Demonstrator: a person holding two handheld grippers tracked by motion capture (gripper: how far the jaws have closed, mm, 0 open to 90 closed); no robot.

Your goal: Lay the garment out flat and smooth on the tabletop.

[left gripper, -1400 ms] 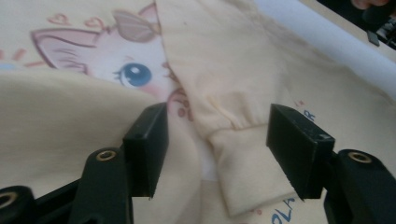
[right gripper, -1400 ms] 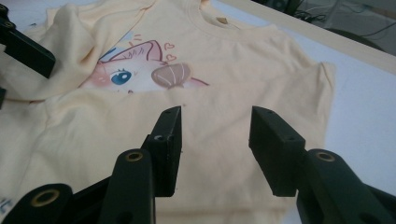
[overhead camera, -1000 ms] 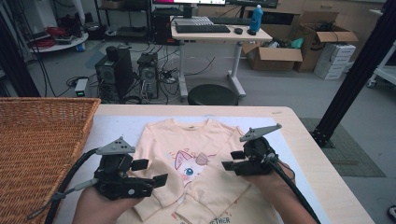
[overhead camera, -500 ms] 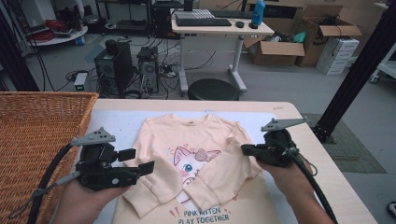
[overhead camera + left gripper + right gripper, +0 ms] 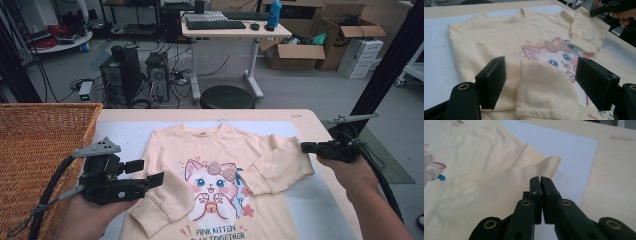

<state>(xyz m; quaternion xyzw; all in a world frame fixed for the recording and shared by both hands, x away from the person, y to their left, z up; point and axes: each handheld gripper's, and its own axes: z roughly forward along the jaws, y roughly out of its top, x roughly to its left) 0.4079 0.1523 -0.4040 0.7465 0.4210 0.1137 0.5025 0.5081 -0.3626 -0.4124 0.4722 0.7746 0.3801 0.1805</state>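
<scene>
from the high view, a pale yellow sweatshirt (image 5: 220,175) lies flat on a white mat (image 5: 125,135) on the wooden table (image 5: 305,117), both sleeves folded in over the body. the cat print reads "pink kitten" with "play together" beneath it, cut off by the frame edge. the left gripper (image 5: 150,172) hovers at the left sleeve cuff, jaws wide apart. the right gripper (image 5: 306,147) sits off the right elbow fold, jaws just closed. a wicker basket (image 5: 40,150) stands at the left.

left gripper view: the left sleeve cuff (image 5: 544,85) lies between the spread jaws, untouched.

right gripper view: jaws pressed together, nothing pinched between them that i can make out, the sleeve fold (image 5: 549,162) just beyond the tips.
</scene>
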